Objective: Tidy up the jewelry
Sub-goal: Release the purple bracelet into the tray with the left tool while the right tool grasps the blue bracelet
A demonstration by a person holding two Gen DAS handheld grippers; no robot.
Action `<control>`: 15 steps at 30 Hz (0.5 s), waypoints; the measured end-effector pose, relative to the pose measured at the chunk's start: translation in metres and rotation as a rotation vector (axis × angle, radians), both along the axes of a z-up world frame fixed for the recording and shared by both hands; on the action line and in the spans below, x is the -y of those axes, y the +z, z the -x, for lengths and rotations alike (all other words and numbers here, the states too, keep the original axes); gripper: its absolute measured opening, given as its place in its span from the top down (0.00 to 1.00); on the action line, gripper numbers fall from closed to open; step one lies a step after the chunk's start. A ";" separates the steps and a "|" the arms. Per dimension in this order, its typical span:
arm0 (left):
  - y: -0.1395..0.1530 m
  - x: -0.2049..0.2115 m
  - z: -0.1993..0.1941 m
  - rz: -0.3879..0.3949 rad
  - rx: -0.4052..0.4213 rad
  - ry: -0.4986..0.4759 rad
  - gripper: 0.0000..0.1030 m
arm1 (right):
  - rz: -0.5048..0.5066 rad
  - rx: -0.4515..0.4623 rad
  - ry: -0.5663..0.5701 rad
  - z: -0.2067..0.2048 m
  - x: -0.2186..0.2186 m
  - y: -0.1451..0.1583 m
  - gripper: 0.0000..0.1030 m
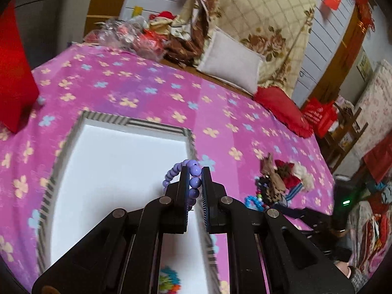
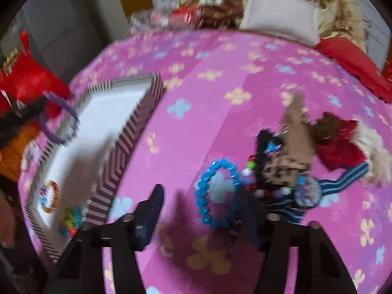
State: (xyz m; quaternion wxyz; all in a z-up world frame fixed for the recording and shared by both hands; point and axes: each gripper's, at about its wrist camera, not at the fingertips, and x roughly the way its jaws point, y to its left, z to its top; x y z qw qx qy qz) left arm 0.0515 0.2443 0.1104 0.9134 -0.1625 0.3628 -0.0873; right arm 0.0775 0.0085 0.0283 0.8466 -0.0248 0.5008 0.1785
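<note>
Left gripper (image 1: 195,180) clamped on purple bead bracelet (image 1: 193,183), held above white floor of striped box (image 1: 156,123). Right gripper (image 2: 201,208) spread wide, low over pink bedspread (image 2: 220,85), straddling blue bead bracelet (image 2: 210,196). 2 bracelets already in box. Risks: round beads slipping from pinch; release near box wall dropping purple outside; right closing skewed, snagging dark jewelry pile (image 2: 269,171) just beside blue.

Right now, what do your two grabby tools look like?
Both are black. The left tool has flat fingers with ridged bluish pads and round silver pins on angled black bars. The right tool looks blurry, with a dark blue pad. No cables or sleeves show.
</note>
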 end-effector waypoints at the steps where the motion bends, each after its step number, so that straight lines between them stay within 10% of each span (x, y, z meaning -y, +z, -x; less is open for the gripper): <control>1: 0.000 -0.004 -0.001 -0.004 -0.004 0.010 0.92 | 0.020 -0.007 -0.001 -0.002 -0.004 -0.005 0.50; 7: -0.016 -0.024 -0.012 -0.019 -0.086 0.059 0.92 | 0.111 0.019 -0.036 -0.007 -0.010 -0.017 0.59; 10: -0.024 -0.034 -0.016 -0.010 -0.128 0.089 0.92 | 0.112 0.005 -0.043 -0.008 -0.010 -0.015 0.91; 15: -0.044 -0.052 -0.023 -0.061 -0.243 0.190 0.92 | 0.084 -0.008 -0.066 -0.010 -0.010 -0.007 0.91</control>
